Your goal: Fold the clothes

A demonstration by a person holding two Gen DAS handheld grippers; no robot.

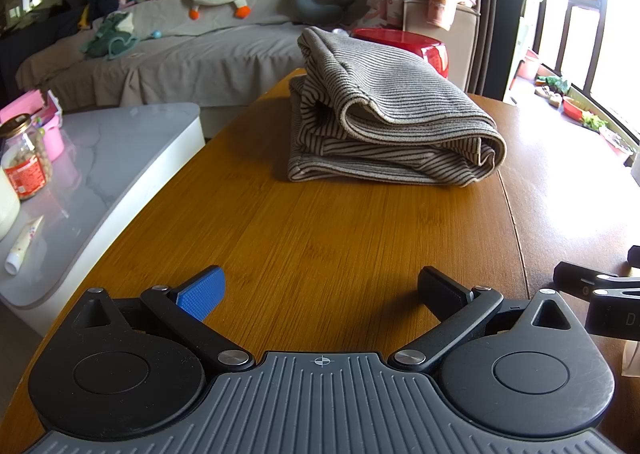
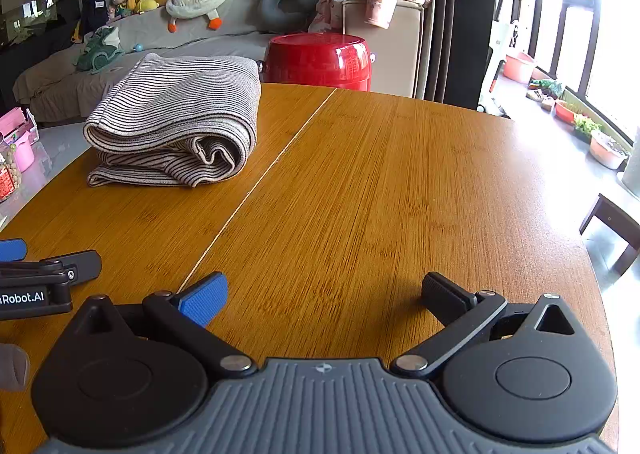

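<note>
The left gripper (image 1: pixel 320 290) is held low over the near edge of the wooden table (image 1: pixel 320 238), its fingers spread wide apart with nothing between them. The right gripper (image 2: pixel 324 294) is held just beside it at the same height, likewise spread and empty; each is glimpsed at the margin of the other's view.

Farther along the table, well apart from both tools, a striped garment (image 1: pixel 384 114) is seen lying as a compact bundle of several layers, toward the left half of the tabletop. Its layers are stacked but loosely rolled at the near right corner, where a fold bulges open.

The folding is judged to be essentially done, with both tools drawn back from the cloth. If anything is called for next, it is likely a flattening of the bulging corner or the fetching of another piece; no other garment is seen on the table.

Beyond the table's far edge a red lidded drum (image 2: pixel 320 60) is seen; its contents are hidden. On the pale side table (image 1: pixel 100 182) to the left, a glass jar (image 1: pixel 26 158) filled with small round pale things is visible.
</note>
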